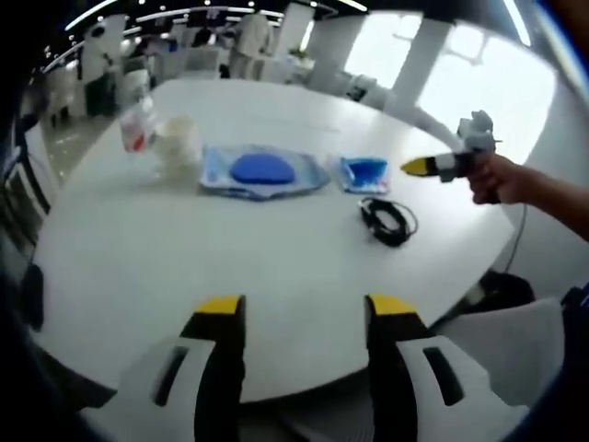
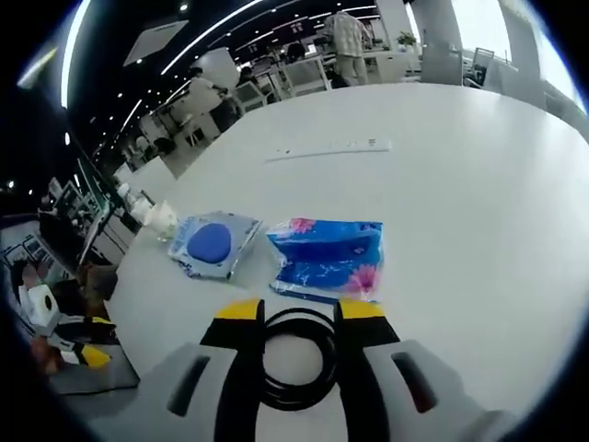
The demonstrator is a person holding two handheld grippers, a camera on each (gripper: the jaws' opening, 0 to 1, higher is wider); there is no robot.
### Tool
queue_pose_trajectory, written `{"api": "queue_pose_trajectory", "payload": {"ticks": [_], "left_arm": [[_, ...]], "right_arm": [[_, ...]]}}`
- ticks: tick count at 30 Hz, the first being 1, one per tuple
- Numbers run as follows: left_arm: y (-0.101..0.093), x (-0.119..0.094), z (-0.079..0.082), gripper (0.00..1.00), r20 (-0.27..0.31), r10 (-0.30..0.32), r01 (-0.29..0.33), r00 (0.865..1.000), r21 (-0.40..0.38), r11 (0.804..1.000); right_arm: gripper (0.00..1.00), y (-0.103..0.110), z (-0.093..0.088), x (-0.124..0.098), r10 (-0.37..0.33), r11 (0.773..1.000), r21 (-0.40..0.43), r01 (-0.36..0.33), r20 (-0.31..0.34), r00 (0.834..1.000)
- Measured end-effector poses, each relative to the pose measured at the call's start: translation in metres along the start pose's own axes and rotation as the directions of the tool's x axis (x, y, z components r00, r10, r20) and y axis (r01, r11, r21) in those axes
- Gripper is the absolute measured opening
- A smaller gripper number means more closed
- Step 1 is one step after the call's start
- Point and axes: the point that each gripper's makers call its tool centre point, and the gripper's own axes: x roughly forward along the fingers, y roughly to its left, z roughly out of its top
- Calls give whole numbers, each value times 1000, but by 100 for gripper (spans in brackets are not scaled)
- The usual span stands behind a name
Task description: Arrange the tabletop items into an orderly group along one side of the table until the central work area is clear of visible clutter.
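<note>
Coiled black cable [image 2: 296, 357] lies right under the right gripper [image 2: 299, 311], its loop showing between the two yellow-tipped jaws, which stand apart on either side of it. The jaws straddle the coil without pinching it, so the right gripper is released; it looks lined up to pick the cable up. Just beyond the cable lies a blue flowered packet [image 2: 329, 256], and beside that packet, on the side away from the window, a clear pouch with a round blue thing inside [image 2: 212, 243]. Past the pouch stand a pale tub [image 1: 178, 140] and a clear bottle with a red label [image 1: 138, 125], close together.

These things already run in a rough row across the white round surface [image 1: 276, 267], with the cable sitting a little out of line, nearer the person than the packet. That placing suggests the cable is the stray piece to bring into the row.

In the left gripper view the left gripper [image 1: 301, 308] hangs over the bare near part of the surface, well apart from the cable, its jaws spread and holding nothing. The right gripper appears there too, in a hand [image 1: 502, 180] near the packet.

A long white power strip [image 2: 329, 148] lies far across the surface from the cable. Around it the room is an open office with desks, chairs, ceiling light strips and bright windows; a person stands at a far desk.
</note>
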Motion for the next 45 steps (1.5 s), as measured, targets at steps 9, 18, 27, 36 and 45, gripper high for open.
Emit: {"api": "queue_pose_trajectory", "payload": {"ticks": [9,18,27,36,45], "left_arm": [[-2,0,-1,49,0,-5,5,1000,0,1000],[-2,0,-2,49,-6,-8,8,1000,3,1000],[-3,0,-4,49,-13,-11,11,1000,3,1000],[-5,2,-7,49,-31,-17,17,999,21,1000],[-5,3,-9,50,-39,-16,18,999,29,999]], "right_arm": [[29,2,-8,-4,2,1000,2,-2,-7,1000],[30,3,-15,1,0,999,-36,-1,-31,1000],[34,-8,-36,15,-42,992,-124,29,-105,994],[36,-14,-54,31,-106,962,-267,55,-180,978],[34,-18,-63,44,-132,941,-333,51,-225,965]]}}
